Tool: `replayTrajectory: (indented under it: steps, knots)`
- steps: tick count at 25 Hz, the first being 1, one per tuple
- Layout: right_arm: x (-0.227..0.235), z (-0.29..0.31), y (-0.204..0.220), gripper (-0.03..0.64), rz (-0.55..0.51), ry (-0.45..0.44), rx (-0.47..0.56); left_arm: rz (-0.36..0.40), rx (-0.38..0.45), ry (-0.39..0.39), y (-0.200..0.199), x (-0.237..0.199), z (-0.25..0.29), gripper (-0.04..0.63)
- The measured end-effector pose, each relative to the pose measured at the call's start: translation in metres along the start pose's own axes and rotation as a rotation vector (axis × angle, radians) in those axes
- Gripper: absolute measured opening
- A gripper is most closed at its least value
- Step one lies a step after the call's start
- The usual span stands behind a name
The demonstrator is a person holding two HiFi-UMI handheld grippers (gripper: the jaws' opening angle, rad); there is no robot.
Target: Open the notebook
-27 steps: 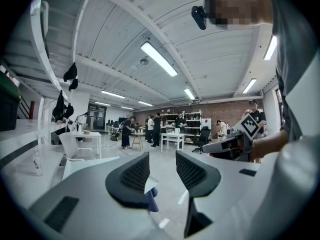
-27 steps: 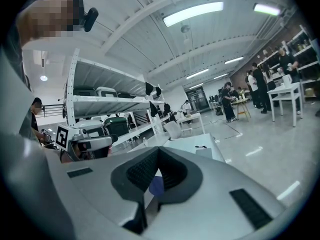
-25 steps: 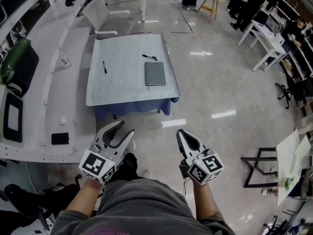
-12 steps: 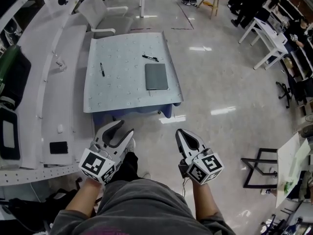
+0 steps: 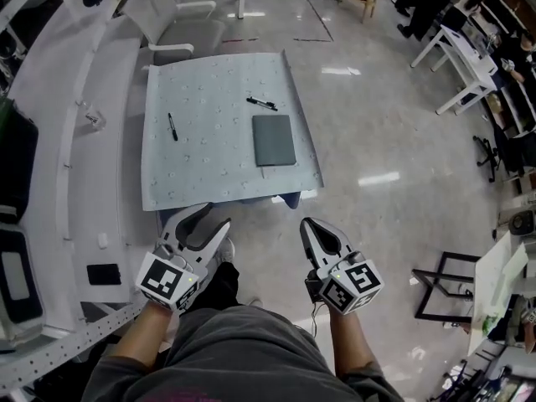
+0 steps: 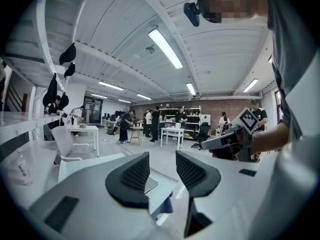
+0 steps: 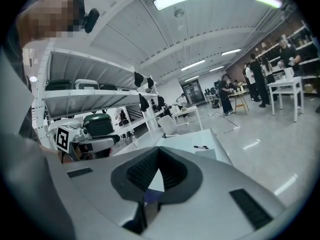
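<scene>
A closed grey notebook (image 5: 275, 140) lies flat on the right part of a low table with a pale blue cover (image 5: 209, 166). Both grippers are held low in front of the person, short of the table's near edge. My left gripper (image 5: 211, 218) is open and empty; between its jaws in the left gripper view (image 6: 161, 164) a corner of the notebook (image 6: 150, 185) shows. My right gripper (image 5: 307, 223) is shut with nothing in it; its jaw tips meet in the right gripper view (image 7: 157, 151), with the notebook (image 7: 205, 153) beyond.
Two black pens lie on the table, one (image 5: 261, 103) just behind the notebook, one (image 5: 172, 126) at the left. White shelving (image 5: 84, 141) runs along the left, a white chair (image 5: 167, 19) stands behind the table, and a black frame (image 5: 444, 287) stands on the floor at right.
The table and notebook have slid lower and nearer in the head view as the person steps toward them. Both grippers keep the same pose and jaw state.
</scene>
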State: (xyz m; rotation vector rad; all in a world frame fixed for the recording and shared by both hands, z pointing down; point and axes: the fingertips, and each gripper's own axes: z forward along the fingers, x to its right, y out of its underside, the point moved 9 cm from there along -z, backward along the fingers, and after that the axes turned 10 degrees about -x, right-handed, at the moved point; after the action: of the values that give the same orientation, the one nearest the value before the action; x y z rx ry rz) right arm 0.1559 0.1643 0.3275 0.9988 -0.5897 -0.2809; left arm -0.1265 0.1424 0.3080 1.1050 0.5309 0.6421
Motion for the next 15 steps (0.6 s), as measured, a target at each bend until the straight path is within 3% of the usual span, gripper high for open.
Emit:
replayTrajectory:
  steps: [15]
  knots:
    - [0.006,0.105,-0.057,0.002,0.010,0.054,-0.027,-0.019,-0.010,0.052,-0.020,-0.121,0.043,0.166]
